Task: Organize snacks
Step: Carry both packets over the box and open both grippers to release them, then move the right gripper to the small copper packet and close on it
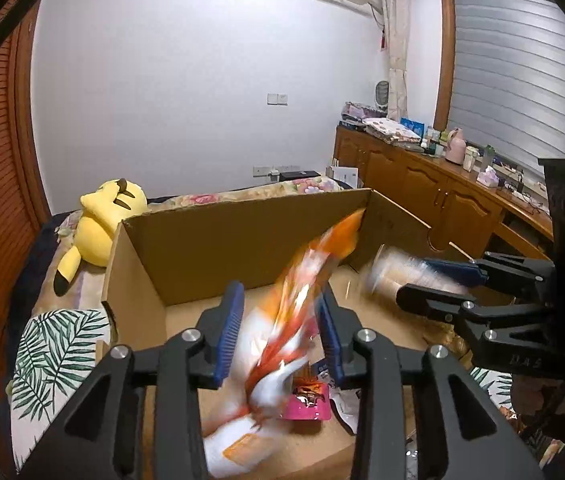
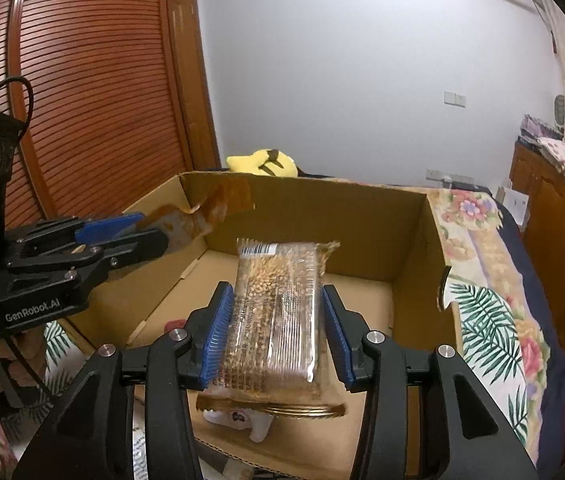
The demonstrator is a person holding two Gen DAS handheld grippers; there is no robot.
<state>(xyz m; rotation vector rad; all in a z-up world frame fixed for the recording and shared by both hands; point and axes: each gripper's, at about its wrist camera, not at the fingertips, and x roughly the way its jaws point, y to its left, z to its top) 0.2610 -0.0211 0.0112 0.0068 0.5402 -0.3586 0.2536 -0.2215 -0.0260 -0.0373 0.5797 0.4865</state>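
Two snacks held over the cardboard box (image 2: pixel 362 216) on the bed: my right gripper (image 2: pixel 278 336) pinches a clear-wrapped grain bar (image 2: pixel 278 312) by its sides, and my left gripper (image 1: pixel 278 336) has an orange-and-white packet (image 1: pixel 294 312) between its blue pads, blurred, so I can't tell if it's gripped or slipping. A pink packet (image 1: pixel 308 402) lies on the box floor. Judging we're at the drop-in step; next, lower both and spread fingers clear of the walls.
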